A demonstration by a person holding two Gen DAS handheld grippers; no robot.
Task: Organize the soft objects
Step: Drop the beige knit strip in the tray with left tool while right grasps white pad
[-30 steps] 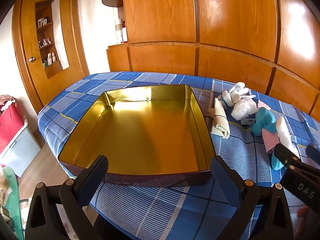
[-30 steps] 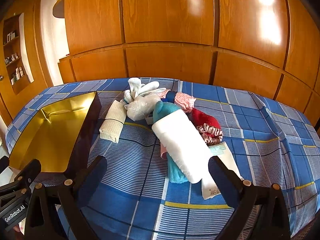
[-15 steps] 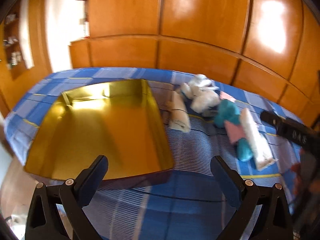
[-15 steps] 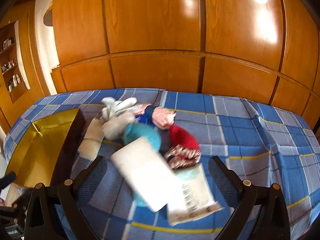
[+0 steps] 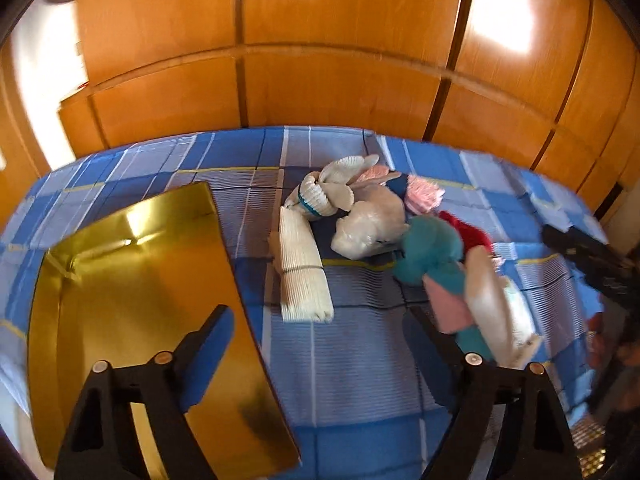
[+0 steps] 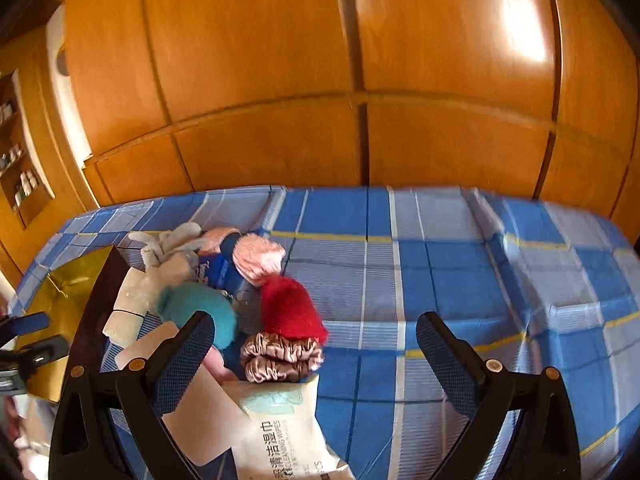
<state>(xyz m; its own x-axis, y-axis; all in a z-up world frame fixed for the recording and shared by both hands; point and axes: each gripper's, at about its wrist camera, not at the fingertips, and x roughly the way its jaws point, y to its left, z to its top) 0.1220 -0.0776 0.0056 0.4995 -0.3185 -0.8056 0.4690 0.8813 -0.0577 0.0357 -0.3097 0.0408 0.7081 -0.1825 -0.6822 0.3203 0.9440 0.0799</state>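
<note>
Two hand-held grippers over a bed with a blue plaid cover (image 5: 352,364). Left hand-held gripper (image 5: 320,332): jaws apart, just been closing somewhat, nothing between them but bedcover. Right hand-held gripper (image 6: 316,340): jaws spread wide, gripping nothing; a bronze satin scrunchie (image 6: 280,358) and a wipes packet (image 6: 280,432) lie below the gap. Gold tray (image 5: 132,300) at 9 o'clock of the soft pile, well apart from most of it. Cream ribbed cloth roll (image 5: 300,272) lies just beside the tray's right edge. Pile holds white socks (image 5: 332,192), teal plush (image 5: 430,252), red knit piece (image 6: 290,306), pink fluffy piece (image 6: 258,258), all touching.
</note>
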